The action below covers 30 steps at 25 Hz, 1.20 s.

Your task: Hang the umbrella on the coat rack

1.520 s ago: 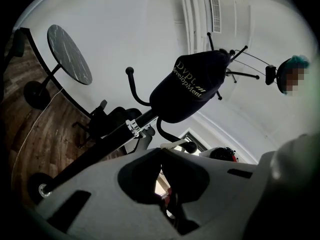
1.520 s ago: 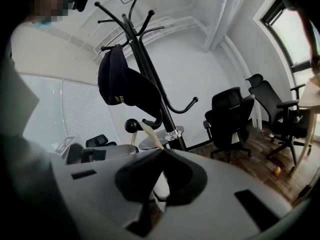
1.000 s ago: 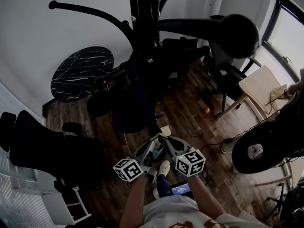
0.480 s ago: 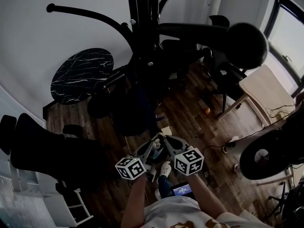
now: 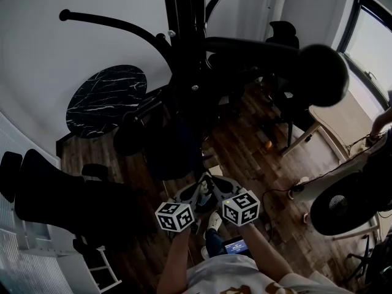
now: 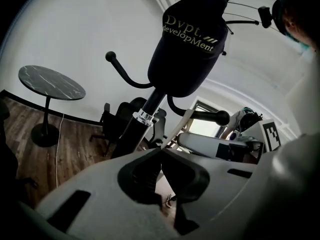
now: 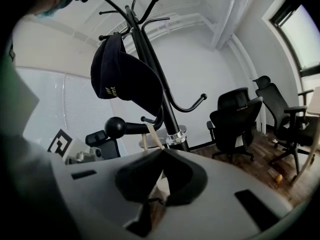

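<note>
The black coat rack [image 5: 184, 54] rises in front of me, its pole [image 6: 142, 121] and curved hooks [image 7: 187, 104] showing in both gripper views. A dark cap with pale lettering [image 6: 190, 39] hangs on one hook [image 7: 125, 79]. I can make out no umbrella in any view. My left gripper [image 5: 199, 190] and right gripper [image 5: 211, 184] are held low and close together below the rack, tips nearly side by side. The left gripper [image 6: 160, 151] and the right gripper [image 7: 162, 151] are both shut, jaw tips touching, with nothing between them.
A round black marble side table [image 5: 104, 94] stands by the white wall at left. Black office chairs [image 7: 240, 119] crowd the far side and another [image 5: 55, 188] sits at left. A pale wooden table [image 5: 340, 112] and a person's seat are at right. Wood floor [image 5: 245, 146] lies below.
The two grippers have drawn slightly closer together, the left one shifting right. Both have stayed shut and empty. The seat at right has shifted a little.
</note>
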Motion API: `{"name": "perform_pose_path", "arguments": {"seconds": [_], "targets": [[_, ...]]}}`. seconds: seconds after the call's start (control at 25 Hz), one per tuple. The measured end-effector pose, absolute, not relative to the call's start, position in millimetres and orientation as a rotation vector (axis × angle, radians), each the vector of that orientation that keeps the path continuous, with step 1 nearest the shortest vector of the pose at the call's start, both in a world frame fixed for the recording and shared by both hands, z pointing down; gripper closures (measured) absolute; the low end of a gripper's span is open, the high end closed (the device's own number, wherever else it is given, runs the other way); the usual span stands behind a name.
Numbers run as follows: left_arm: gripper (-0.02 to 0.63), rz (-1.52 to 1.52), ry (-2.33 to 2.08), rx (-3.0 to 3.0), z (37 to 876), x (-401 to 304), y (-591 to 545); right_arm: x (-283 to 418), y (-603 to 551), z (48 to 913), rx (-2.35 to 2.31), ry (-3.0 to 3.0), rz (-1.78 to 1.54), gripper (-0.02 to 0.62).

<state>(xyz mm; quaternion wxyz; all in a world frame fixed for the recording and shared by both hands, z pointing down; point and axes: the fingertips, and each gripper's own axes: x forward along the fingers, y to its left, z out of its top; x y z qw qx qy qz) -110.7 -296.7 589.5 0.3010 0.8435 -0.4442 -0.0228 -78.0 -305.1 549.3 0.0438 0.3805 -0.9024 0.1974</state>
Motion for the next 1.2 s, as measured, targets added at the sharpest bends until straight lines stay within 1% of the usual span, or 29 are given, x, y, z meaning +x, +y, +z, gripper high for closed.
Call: {"name": "perform_pose_path", "arguments": {"seconds": [0.6, 0.84, 1.04, 1.2], "targets": [[0.584, -0.003, -1.181, 2.260, 598.4, -109.0, -310.6, -87.8, -316.6, 553.9, 1.121, -2.759, 0.582, 0.581], [0.584, 0.020, -1.178, 2.283, 598.3, -104.9, -310.7, -91.2, -312.7, 554.6, 1.091, -2.772, 0.576, 0.569], [0.575, -0.032, -1.148, 2.316, 589.3, -100.5, -310.0, -86.3, -308.2, 555.0, 1.099, -2.764, 0.584, 0.569], [0.575, -0.010, -1.183, 2.339, 583.3, -104.4, -307.0, -79.7, -300.5, 556.5, 1.125, -2.737, 0.565, 0.569]]}}
